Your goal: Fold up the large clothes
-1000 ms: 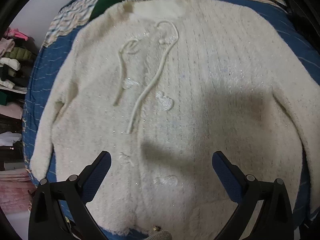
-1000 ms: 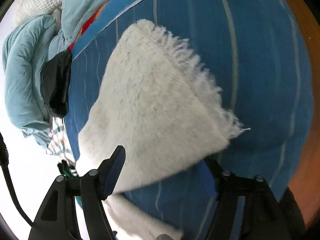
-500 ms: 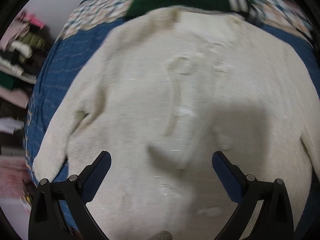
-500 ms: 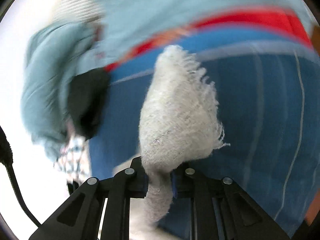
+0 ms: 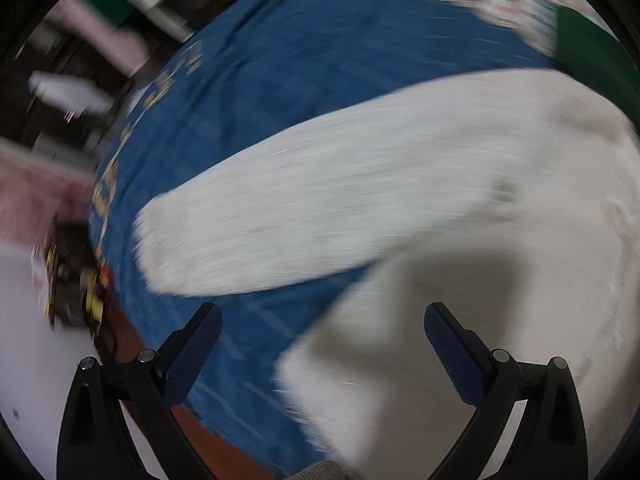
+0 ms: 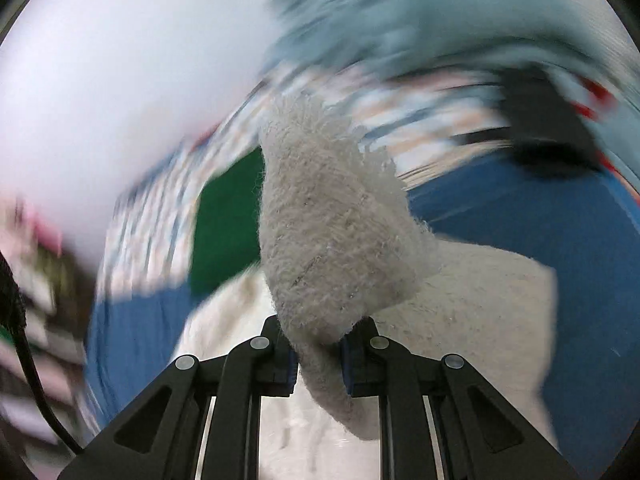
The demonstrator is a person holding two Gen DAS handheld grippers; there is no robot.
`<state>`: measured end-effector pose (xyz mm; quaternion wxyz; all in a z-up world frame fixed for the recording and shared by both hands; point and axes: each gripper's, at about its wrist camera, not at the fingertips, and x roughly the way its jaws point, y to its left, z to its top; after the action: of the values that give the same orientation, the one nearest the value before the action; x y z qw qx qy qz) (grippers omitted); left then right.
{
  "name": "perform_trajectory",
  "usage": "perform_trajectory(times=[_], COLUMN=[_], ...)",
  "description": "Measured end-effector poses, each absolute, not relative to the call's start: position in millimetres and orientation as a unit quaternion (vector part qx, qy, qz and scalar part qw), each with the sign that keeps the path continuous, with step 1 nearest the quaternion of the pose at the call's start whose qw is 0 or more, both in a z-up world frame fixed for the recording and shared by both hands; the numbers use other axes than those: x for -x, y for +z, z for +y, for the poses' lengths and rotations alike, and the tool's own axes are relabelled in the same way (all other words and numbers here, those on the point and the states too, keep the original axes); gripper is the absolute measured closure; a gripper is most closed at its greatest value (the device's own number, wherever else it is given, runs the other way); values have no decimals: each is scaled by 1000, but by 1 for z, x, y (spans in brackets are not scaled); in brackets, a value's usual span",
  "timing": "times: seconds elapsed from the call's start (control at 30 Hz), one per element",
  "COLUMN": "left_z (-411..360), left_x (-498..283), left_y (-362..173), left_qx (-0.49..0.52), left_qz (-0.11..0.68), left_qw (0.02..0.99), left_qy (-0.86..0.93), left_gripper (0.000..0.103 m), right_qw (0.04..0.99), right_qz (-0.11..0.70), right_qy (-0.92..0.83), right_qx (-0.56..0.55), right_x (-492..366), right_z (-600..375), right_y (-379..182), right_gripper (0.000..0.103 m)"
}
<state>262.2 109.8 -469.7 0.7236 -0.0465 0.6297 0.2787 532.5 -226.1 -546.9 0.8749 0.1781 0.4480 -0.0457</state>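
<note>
A fluffy cream sweater lies spread on a blue striped bedcover. In the left wrist view its left sleeve stretches out to the left; the view is blurred. My left gripper is open and empty, above the gap between that sleeve and the sweater's hem. My right gripper is shut on the sweater's other sleeve cuff, which stands lifted above the sweater's body.
A green garment and patterned bedding lie behind the sweater. A light blue quilt and a black item sit at the far right. The bed's edge, a brown frame and clutter are at the left.
My right gripper shut on the sleeve cuff, lifted it and swung it over the sweater's body. My left gripper swung left, from above the sweater's front to its left sleeve, staying open.
</note>
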Motion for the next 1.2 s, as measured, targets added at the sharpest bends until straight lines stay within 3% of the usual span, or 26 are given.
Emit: perform_trajectory(times=[0.13, 0.23, 0.3, 0.37, 0.53, 0.67, 0.7, 0.73, 0.77, 0.8, 0.83, 0.93, 1.07, 1.2], left_z=[171, 205, 223, 240, 276, 314, 328, 339, 349, 359, 371, 389, 381, 330], left_x=[-236, -217, -206, -195, -192, -209, -214, -218, -222, -227, -234, -256, -290, -320], left_y=[-486, -497, -504, -516, -559, -577, -577, -573, -570, -567, -562, -543, -506, -457], left_qx=[98, 164, 217, 283, 440, 492, 499, 497, 491, 486, 484, 441, 326, 205], left_qz=[630, 629, 624, 616, 573, 519, 502, 486, 479, 474, 462, 454, 455, 439], left_qw=[701, 687, 682, 670, 631, 620, 617, 622, 626, 630, 642, 682, 752, 810], left_qy=[321, 324, 314, 303, 284, 321, 344, 360, 370, 376, 374, 365, 349, 330], left_gripper=[0, 0, 0, 0, 1, 1, 7, 34, 47, 75, 88, 91, 92, 94], right_qw=[825, 772, 776, 774, 776, 760, 752, 747, 744, 740, 736, 728, 716, 712], right_qz=[562, 632, 621, 611, 605, 627, 635, 638, 639, 641, 645, 652, 684, 698], right_qy=[24, 63, 90, 122, 109, 75, 67, 58, 55, 56, 54, 45, 23, 6], right_qx=[-48, -26, -58, -110, -142, -155, -166, -174, -188, -195, -199, -206, -137, -71], right_x=[-560, -552, -536, -524, -501, -520, -523, -533, -536, -544, -549, -565, -581, -587], right_z=[-103, -63, -65, -84, -119, -138, -141, -146, -144, -141, -133, -108, -60, -38], right_y=[-644, -691, -682, -664, -638, -635, -639, -641, -649, -654, -661, -686, -724, -719], right_gripper=[85, 61, 43, 39, 37, 37, 37, 38, 39, 46, 48, 53, 54, 54])
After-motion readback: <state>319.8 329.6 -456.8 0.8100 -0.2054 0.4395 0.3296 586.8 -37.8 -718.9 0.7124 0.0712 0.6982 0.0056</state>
